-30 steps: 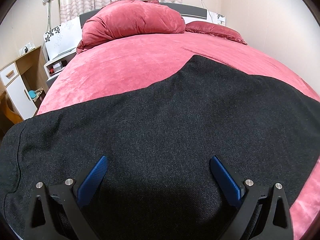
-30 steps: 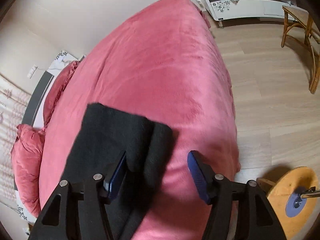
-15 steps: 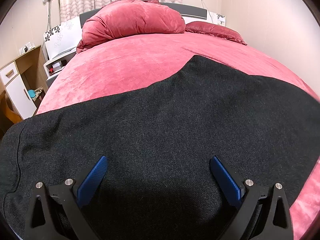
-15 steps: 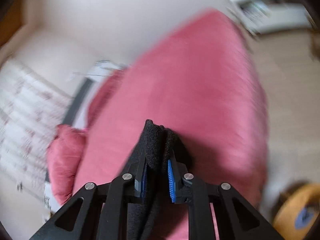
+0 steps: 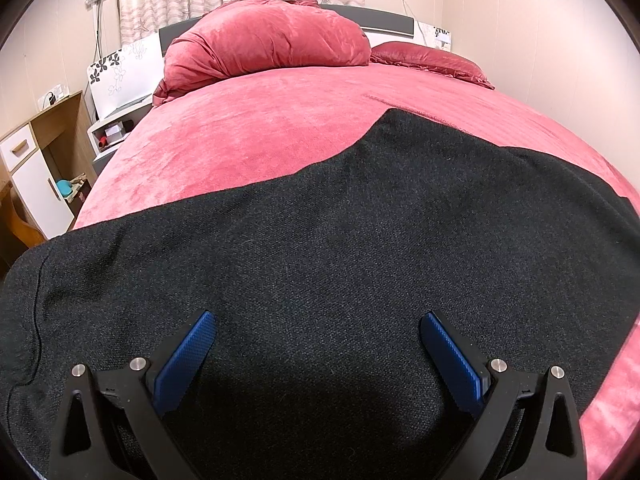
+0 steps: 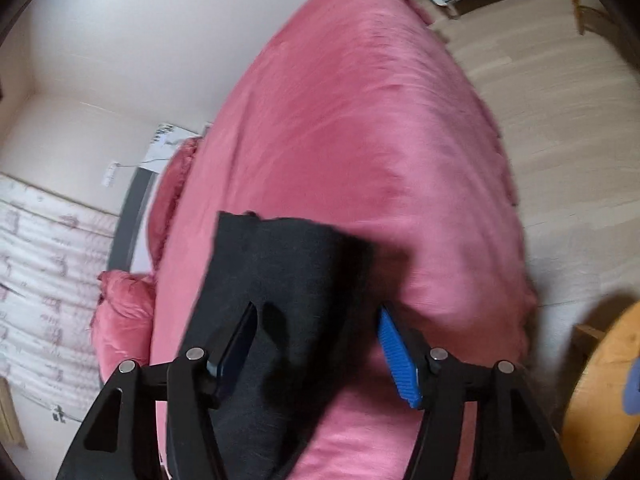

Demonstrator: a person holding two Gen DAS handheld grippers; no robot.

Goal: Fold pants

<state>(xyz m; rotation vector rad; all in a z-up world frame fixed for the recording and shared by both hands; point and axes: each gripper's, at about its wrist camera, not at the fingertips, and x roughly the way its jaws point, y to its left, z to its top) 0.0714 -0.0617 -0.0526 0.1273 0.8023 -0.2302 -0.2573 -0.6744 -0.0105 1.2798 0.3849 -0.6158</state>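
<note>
Black pants [image 5: 340, 264] lie spread on the pink bedspread [image 5: 248, 136], along the foot edge of the bed, well short of the pillows [image 5: 268, 40] at the headboard end. Their long axis runs crosswise, parallel to that foot edge, going from my left side to my right.

My left gripper [image 5: 318, 354] hangs over the broad part of the cloth, jaws spread wide, blue pads [image 5: 186, 356] clear of the fabric, nothing between them.

My right gripper [image 6: 316, 338] is at the narrow leg end [image 6: 280, 280], near the bed's right-side edge by the wooden floor [image 6: 560, 120]. Its jaws have just been opening; the leg end sits between them but the pads look parted from it, so I read it as let go, not gripped. View is blurred, so contact on the dark left pad is hard to call.

Relation that matters: the leg end lies straight ahead of and between my right jaws, doubled into a thick hump. The right hand is the nearer one to that end; the left is nearer the wide part. Next fold likely runs along the long axis, the right end carried toward the left.
</note>
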